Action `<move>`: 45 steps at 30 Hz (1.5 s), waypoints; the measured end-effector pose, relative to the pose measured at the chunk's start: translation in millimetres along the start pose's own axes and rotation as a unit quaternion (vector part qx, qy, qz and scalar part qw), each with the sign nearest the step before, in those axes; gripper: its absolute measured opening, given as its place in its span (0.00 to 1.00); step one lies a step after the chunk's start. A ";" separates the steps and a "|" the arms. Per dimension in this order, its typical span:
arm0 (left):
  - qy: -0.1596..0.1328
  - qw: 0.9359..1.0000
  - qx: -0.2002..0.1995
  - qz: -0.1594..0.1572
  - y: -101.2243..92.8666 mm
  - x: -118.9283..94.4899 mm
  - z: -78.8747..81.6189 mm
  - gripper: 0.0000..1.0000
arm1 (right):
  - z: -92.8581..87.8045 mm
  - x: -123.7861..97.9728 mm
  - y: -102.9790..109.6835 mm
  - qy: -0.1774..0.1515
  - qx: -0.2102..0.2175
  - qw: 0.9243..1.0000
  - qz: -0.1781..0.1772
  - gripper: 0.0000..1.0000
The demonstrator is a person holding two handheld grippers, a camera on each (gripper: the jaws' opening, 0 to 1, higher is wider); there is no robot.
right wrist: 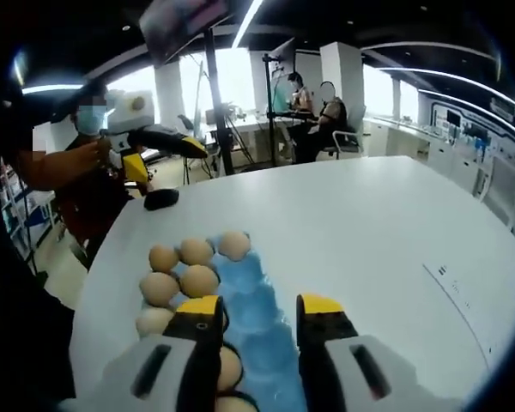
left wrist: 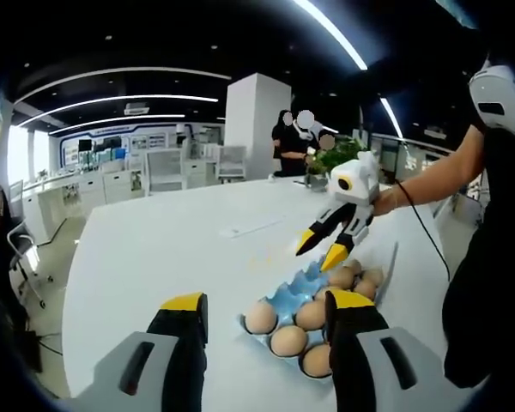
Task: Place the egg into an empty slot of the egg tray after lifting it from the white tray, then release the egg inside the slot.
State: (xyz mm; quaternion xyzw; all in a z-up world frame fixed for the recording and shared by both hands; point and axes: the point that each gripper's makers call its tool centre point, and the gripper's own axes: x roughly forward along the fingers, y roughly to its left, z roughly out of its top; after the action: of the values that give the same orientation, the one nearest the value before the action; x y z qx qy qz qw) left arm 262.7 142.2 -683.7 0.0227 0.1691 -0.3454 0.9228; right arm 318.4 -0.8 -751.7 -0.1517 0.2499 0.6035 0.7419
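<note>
Looking along the left tongs [left wrist: 266,322], whose yellow-tipped jaws stand apart with nothing between them, the blue egg tray [left wrist: 292,296] sits on the white desk [left wrist: 154,249], partly hidden behind the right-hand jaw. Brown eggs [left wrist: 260,317] fill its near slots, blunt ends up as far as can be told. The right tongs [left wrist: 324,245] hover over the tray's far end, jaws parted and bare. A flat label [left wrist: 251,227] lies farther off, its print too small to read.

Along the right tongs [right wrist: 259,313], jaws spread and holding nothing, the egg tray [right wrist: 245,296] runs away from the camera, eggs [right wrist: 197,280] lining its left side, its near end cut off by the jaws. The left tongs [right wrist: 167,146] show at upper left.
</note>
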 end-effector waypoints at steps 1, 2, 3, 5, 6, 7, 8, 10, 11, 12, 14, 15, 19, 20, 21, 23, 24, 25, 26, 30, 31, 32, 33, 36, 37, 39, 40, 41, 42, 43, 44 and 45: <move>0.000 1.000 -0.001 -0.001 -0.3 0.1 -0.2 0.56 | -1.3 -1.9 -1.1 0.001 0.001 1.000 -0.001 0.34; 0.001 1.000 -0.001 -0.001 -0.3 0.2 -0.2 0.56 | -3.3 -4.5 -2.4 0.002 0.003 1.000 -0.004 0.34; 0.001 1.000 -0.001 0.000 0.4 0.4 -0.2 0.56 | -4.2 -6.2 -2.6 0.003 0.004 1.000 -0.005 0.34; 0.000 1.000 -0.001 0.000 1.0 0.9 0.3 0.56 | -6.8 -9.4 -2.4 0.004 0.003 1.000 -0.006 0.34; -0.001 1.000 -0.001 -0.001 0.8 1.3 0.5 0.56 | -9.4 -11.5 -3.2 0.006 0.003 1.000 -0.008 0.34; 0.000 1.000 -0.001 -0.001 0.6 1.9 0.7 0.56 | -11.0 -13.5 -4.6 0.006 0.005 1.000 -0.011 0.34; -0.001 1.000 -0.001 -0.001 0.4 2.3 0.9 0.56 | -11.8 -14.7 -5.8 0.006 0.007 1.000 -0.013 0.34; 0.000 1.000 0.001 -0.002 0.1 3.1 1.1 0.55 | -13.0 -18.9 -8.9 0.005 0.009 1.000 -0.018 0.34; -0.001 1.000 0.000 -0.003 -0.3 3.4 1.6 0.55 | -13.4 -21.0 -9.7 0.004 0.009 1.000 -0.020 0.35; -0.003 1.000 -0.001 -0.003 -0.8 3.5 2.4 0.56 | -14.4 -25.1 -11.0 0.003 0.010 1.000 -0.023 0.35; -0.002 1.000 0.002 -0.003 -0.8 3.0 2.7 0.56 | -18.1 -34.3 -15.3 0.005 0.008 0.999 -0.033 0.35; -0.002 1.000 0.001 -0.002 -0.4 2.4 2.6 0.56 | -19.5 -38.5 -16.9 0.005 0.008 0.999 -0.037 0.35; -0.001 1.000 0.000 0.000 1.5 0.8 1.4 0.56 | -31.8 -61.6 -29.0 0.009 0.020 0.998 -0.061 0.35; 0.000 1.000 0.000 0.000 1.3 0.6 1.3 0.56 | -35.9 -66.3 -31.0 0.014 0.020 0.998 -0.065 0.35; 0.000 1.000 0.000 0.000 1.0 0.5 1.2 0.56 | -42.7 -73.4 -35.7 0.025 0.018 0.997 -0.075 0.35; -0.001 1.000 0.000 -0.001 0.8 0.6 1.5 0.56 | -52.6 -84.3 -41.7 0.034 0.023 0.996 -0.086 0.35; -0.001 1.000 0.001 -0.001 0.7 0.7 1.6 0.56 | -54.5 -86.5 -42.9 0.035 0.024 0.995 -0.088 0.35; -0.002 1.000 0.000 -0.002 0.3 1.0 2.2 0.56 | -59.1 -92.8 -46.0 0.038 0.028 0.994 -0.095 0.35; -0.003 1.000 -0.001 -0.002 0.1 1.1 2.6 0.56 | -62.3 -96.7 -47.6 0.042 0.029 0.994 -0.099 0.35; -0.003 1.000 0.000 -0.004 -0.8 2.7 2.9 0.56 | -75.9 -113.1 -56.5 0.056 0.034 0.991 -0.118 0.35; -0.003 1.000 0.000 -0.005 -1.2 3.1 3.1 0.56 | -79.6 -116.7 -59.0 0.060 0.033 0.990 -0.123 0.35; -0.003 1.000 0.001 -0.005 -1.4 3.4 3.1 0.56 | -82.8 -119.2 -60.8 0.066 0.033 0.989 -0.126 0.35; -0.003 1.000 0.001 -0.005 -1.5 3.5 3.1 0.56 | -84.9 -121.3 -62.2 0.068 0.034 0.989 -0.129 0.35; -0.003 1.000 0.000 -0.006 -1.3 3.8 2.8 0.56 | -93.3 -128.3 -68.0 0.079 0.035 0.987 -0.138 0.35; -0.003 1.000 0.000 -0.005 -0.8 4.0 2.5 0.56 | -95.9 -129.5 -69.3 0.084 0.033 0.986 -0.140 0.35; -0.003 1.000 -0.001 -0.005 -0.8 4.3 2.4 0.56 | -99.5 -130.7 -70.9 0.090 0.033 0.986 -0.140 0.34; -0.003 1.000 -0.001 -0.006 -1.3 4.5 2.4 0.56 | -103.2 -130.5 -71.3 0.098 0.031 0.985 -0.138 0.34; -0.003 1.000 -0.001 -0.006 -1.6 4.7 2.7 0.56 | -104.0 -130.4 -71.2 0.100 0.030 0.985 -0.137 0.33; -0.003 1.000 -0.001 -0.007 -1.8 4.8 2.7 0.56 | -106.4 -130.2 -71.3 0.106 0.026 0.985 -0.136 0.32; -0.002 1.000 -0.001 -0.008 -2.3 4.8 2.4 0.56 | -111.4 -130.1 -71.6 0.119 0.021 0.984 -0.132 0.31; -0.002 1.000 0.000 -0.008 -2.6 4.7 2.5 0.56 | -115.0 -129.5 -72.0 0.128 0.018 0.983 -0.130 0.31; -0.002 1.000 0.000 -0.007 -2.4 4.5 2.5 0.56 | -115.8 -128.6 -71.0 0.130 0.016 0.983 -0.128 0.31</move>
State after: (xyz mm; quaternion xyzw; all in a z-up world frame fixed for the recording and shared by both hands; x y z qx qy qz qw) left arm 265.1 137.2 -682.6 0.0207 0.1673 -0.3519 0.9207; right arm 346.7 -183.2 -782.0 -0.2480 0.3323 0.4744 0.7766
